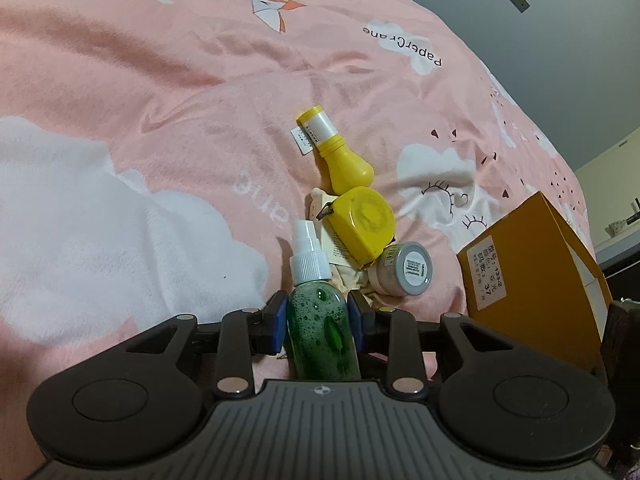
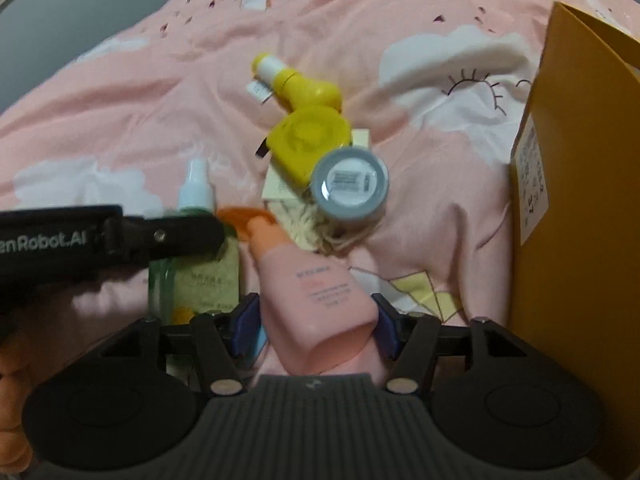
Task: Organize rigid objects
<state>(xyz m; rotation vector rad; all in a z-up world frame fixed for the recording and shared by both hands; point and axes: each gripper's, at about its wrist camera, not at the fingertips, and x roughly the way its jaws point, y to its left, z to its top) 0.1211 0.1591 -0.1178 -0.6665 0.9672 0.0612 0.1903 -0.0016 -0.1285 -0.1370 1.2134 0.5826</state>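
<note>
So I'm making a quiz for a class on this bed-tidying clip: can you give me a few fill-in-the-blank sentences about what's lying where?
1. The left gripper is shut on a spray bottle filled with ____ liquid.
2. The tape measure and the bulb-shaped bottle are both ____ in colour.
3. Between the right gripper's jaws lies a ____ tube with an orange cap.
4. The small jar has a ____ lid.

Missing words: green; yellow; pink; grey
</note>
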